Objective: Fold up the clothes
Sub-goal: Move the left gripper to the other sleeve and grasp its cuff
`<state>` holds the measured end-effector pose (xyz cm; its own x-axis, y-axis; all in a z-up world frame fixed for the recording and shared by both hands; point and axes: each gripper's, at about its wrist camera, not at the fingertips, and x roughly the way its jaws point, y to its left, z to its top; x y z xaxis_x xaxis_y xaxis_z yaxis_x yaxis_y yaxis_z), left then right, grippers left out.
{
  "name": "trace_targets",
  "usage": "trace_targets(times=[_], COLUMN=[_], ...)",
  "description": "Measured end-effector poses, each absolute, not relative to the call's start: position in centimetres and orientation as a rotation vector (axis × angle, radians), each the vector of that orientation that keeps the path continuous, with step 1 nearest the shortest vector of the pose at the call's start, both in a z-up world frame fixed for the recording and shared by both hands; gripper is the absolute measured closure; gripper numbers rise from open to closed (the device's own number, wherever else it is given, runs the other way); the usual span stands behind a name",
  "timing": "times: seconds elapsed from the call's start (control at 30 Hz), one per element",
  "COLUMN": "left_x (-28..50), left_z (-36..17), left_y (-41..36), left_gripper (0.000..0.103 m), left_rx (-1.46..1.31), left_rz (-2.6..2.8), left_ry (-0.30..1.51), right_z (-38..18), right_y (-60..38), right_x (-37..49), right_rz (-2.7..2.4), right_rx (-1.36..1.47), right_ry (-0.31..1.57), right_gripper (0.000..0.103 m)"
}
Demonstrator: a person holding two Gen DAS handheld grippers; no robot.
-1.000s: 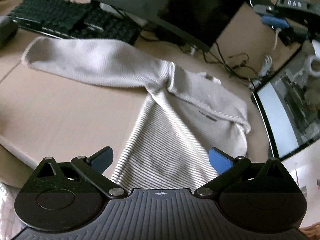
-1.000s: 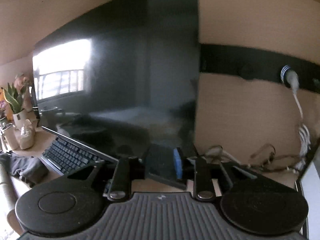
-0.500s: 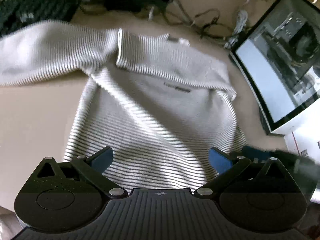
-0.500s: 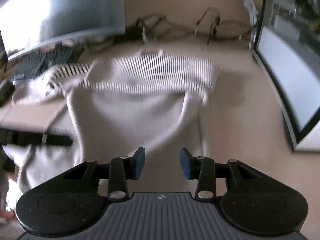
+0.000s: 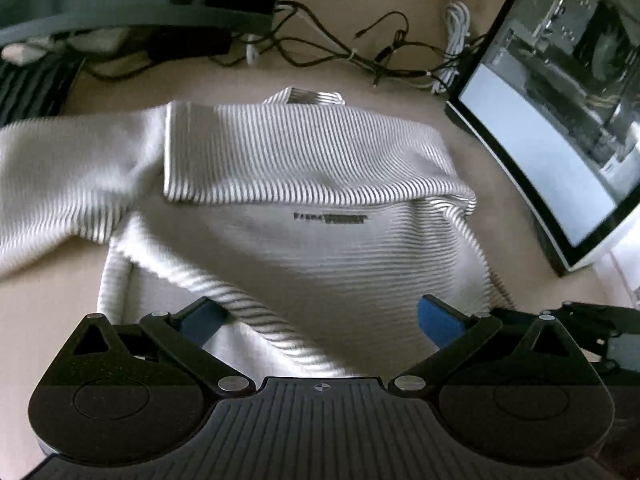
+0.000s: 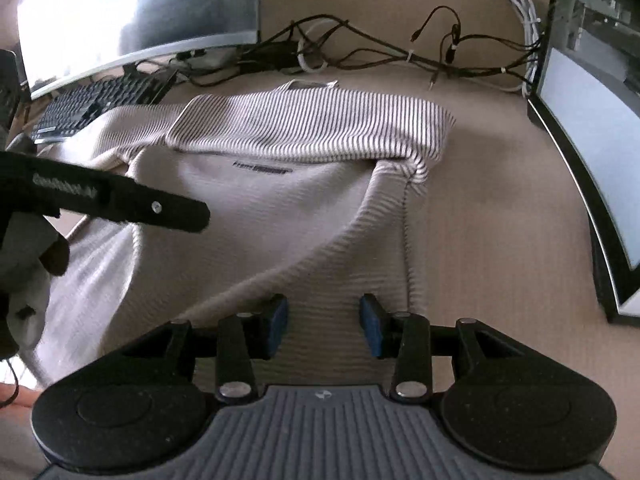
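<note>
From my left wrist camera I see a tan desk (image 5: pixel 500 208) with the striped sweater (image 5: pixel 304 240) spread across it, one sleeve folded over the chest. A monitor (image 5: pixel 568 128) stands close on the right, tangled cables (image 5: pixel 360 52) behind. My left gripper (image 5: pixel 320 320) hangs with jaws wide apart above the sweater's lower part, holding nothing (the cloth here is blurred, so contact is unclear).

From the right wrist camera, the sweater's right edge leaves bare desk up to the monitor; a keyboard (image 6: pixel 92 108) sits far left. My right gripper (image 6: pixel 323 326) is partly spread, having just been opening, pads over fabric without pinching it.
</note>
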<state>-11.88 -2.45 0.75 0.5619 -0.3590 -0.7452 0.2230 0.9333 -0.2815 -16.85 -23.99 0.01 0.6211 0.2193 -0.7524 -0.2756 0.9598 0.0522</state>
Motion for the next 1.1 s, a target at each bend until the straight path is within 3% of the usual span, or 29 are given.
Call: trace_targets(times=[0.27,0.4,0.6,0.7,0.73,1.0,1.1], left_x=[-9.2,-11.4,-13.6,-13.6,-13.6,-13.4,-13.2], left_z=[1.4,3.6,5.2,4.4,4.0,1.2,1.0], left_y=[-2.8,3.3,15.1,18.7,19.1,20.3,20.3], left_gripper=[0.000,0.000,0.001,0.013,0.031,0.019,0.038], left_rx=[-0.164,-0.319,-0.294,-0.251,-0.249,-0.274,-0.278], left_rz=[-0.276,-0.059,0.472,0.630,0.652,0.725,0.671], left_ry=[0.931,0.839,0.740,0.772,0.792,0.831,0.798], right_z=[-0.2,-0.5,-0.8,-0.9,-0.9,-0.7,-0.8], right_y=[-25.8,-27.5,-27.6,-27.7,-27.7,-27.3,-27.3], right_x=[-15.5,-15.8,-16.5,-16.3,-16.3,-16.0,-16.2], right_rz=[0.308,0.389,0.426,0.466,0.474,0.495,0.499], right_rx=[0.051,0.185,0.217,0.242,0.240,0.227,0.221], right_ry=[0.811,0.783,0.736,0.733,0.734,0.746,0.749], right_gripper=[0.058,0.038,0.024,0.014,0.011,0.006,0.006])
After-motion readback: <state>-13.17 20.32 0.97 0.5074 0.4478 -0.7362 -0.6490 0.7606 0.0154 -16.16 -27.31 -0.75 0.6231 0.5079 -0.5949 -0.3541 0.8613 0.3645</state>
